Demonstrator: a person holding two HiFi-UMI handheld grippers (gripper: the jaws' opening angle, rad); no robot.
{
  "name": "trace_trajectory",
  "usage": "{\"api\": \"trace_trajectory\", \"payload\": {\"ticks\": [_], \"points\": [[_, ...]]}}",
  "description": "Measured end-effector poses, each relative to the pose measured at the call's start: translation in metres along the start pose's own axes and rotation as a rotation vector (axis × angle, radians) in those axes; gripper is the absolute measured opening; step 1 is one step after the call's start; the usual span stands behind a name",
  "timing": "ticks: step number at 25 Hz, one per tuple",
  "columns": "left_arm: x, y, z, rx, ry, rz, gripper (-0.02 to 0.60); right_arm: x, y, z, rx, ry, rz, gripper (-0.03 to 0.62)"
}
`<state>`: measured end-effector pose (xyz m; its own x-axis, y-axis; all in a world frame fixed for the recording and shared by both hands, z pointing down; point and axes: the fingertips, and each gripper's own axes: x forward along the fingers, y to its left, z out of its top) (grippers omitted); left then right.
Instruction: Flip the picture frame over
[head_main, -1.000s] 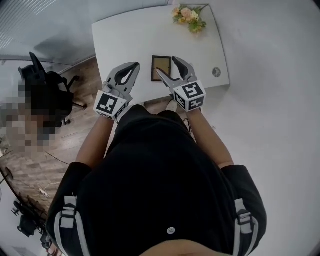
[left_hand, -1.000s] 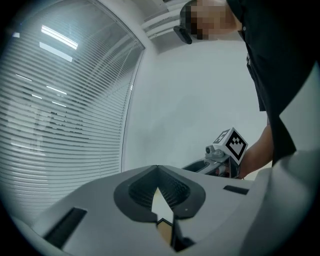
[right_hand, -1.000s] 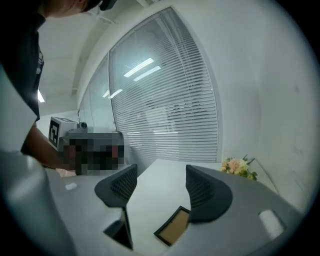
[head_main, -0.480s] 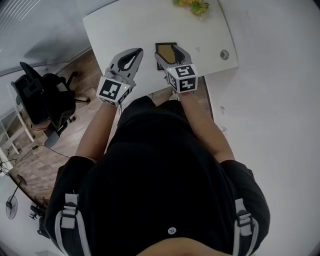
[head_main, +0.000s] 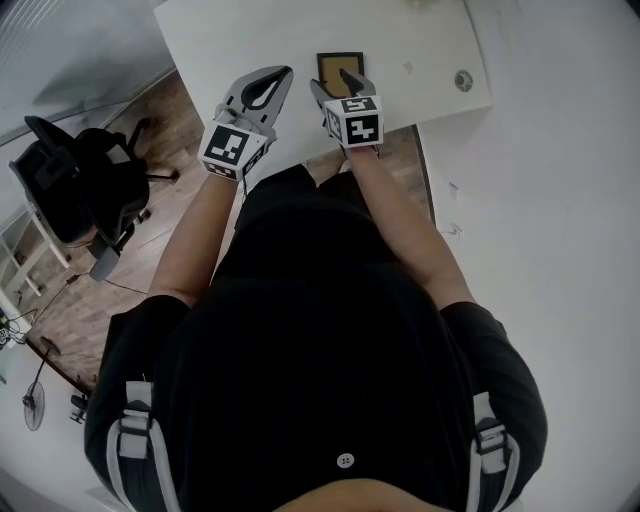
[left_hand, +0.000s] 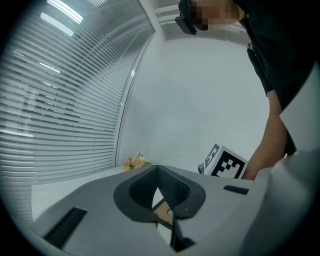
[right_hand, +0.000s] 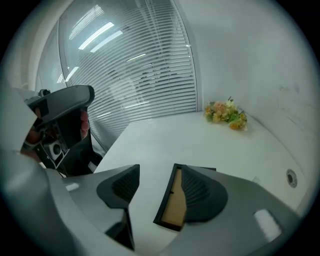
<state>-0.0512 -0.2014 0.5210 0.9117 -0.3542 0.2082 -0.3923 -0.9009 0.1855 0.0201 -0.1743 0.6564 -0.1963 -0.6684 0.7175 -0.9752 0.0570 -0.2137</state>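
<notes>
A small dark-edged picture frame (head_main: 332, 66) with a brown face lies flat on the white table (head_main: 240, 40), near its front edge. My right gripper (head_main: 330, 80) hangs over the frame's near left part, tilted downward. Its jaws are closing; the frame's left edge (right_hand: 172, 205) lies between them, and the pads do not touch it. Left of the frame, my left gripper (head_main: 283, 72) is held nearly level above the table edge, shut on nothing. In the left gripper view a strip of the frame (left_hand: 162, 214) shows through the gap behind the left gripper's (left_hand: 157, 168) joined tips.
A bunch of flowers (right_hand: 225, 114) lies at the table's far side. A round cable hole (head_main: 463, 80) sits near the table's right corner. A black office chair (head_main: 80, 190) stands on the wooden floor to the left. White wall runs along the right.
Both grippers have come down toward the table. The right one tipped downward and now straddles the frame's left edge, its jaws a little narrower. The flowers have slid out of the head view.
</notes>
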Motion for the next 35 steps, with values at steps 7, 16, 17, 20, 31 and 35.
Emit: {"api": "trace_trajectory", "payload": {"ticks": [7,16,17,20,31,35], "points": [[0.011,0.007,-0.027,-0.014,0.026,0.0,0.005,0.024,-0.01,-0.027,0.047,0.092,-0.042,0.253],[0.026,0.022,-0.058,-0.051,0.07,0.031,0.005,0.051,-0.018,-0.044,0.093,0.183,-0.078,0.215],[0.027,0.022,-0.06,-0.054,0.07,0.032,0.005,0.053,-0.019,-0.045,0.093,0.189,-0.084,0.213],[0.028,0.023,-0.063,-0.064,0.07,0.034,0.005,0.057,-0.019,-0.049,0.087,0.199,-0.101,0.195],[0.023,0.026,-0.07,-0.087,0.071,0.037,0.005,0.067,-0.023,-0.064,0.034,0.236,-0.164,0.123],[0.017,0.027,-0.074,-0.093,0.077,0.046,0.005,0.07,-0.019,-0.063,0.007,0.229,-0.172,0.103]]}}
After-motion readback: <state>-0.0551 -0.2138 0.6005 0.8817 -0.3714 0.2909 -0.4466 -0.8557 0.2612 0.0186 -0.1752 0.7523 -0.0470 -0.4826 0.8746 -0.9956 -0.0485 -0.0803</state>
